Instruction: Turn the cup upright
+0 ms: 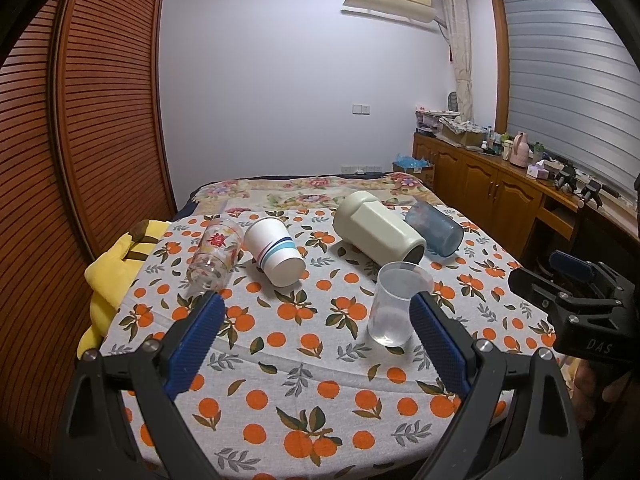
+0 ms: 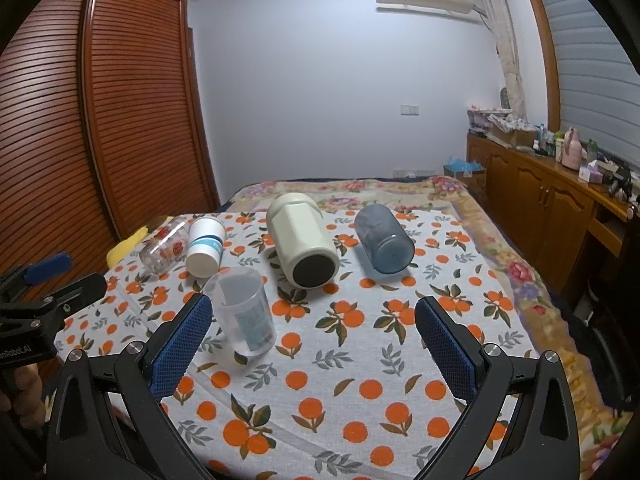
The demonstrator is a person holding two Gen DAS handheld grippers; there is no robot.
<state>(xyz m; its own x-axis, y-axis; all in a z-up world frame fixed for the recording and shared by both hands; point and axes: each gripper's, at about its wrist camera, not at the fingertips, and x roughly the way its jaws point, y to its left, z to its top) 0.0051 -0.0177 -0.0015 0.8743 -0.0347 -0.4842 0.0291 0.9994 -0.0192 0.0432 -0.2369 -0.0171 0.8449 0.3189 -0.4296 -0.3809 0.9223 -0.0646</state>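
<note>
A clear plastic cup [image 1: 394, 306] stands upright on the orange-print cloth [image 1: 304, 360], both grippers' fingers [image 1: 196, 340] spread empty, while four cups lie tipped, awaiting flipping.

You had an orange-print cloth [image 1: 304, 364] over the bed [image 1: 280, 188], clear cup [image 1: 394, 304] upright, glass [image 1: 214, 256], paper cup [image 1: 276, 254], cream cup [image 1: 376, 232], blue cup [image 1: 436, 230] lying sideways.

My left claw [image 1: 316, 334] and right claw [image 2: 314, 338] are black with blue textured pads. The cloth [image 1: 320, 364] is grey-white, printed all over with orange fruit and green-grey leaves. On it: a clear plastic cup [image 1: 394, 306], a cream jar [image 1: 378, 228] with a dark base, a see-through blue cup [image 1: 436, 230], a white paper cup [image 1: 274, 254] with blue stripes, and a glass [image 1: 214, 256] with red print
</note>
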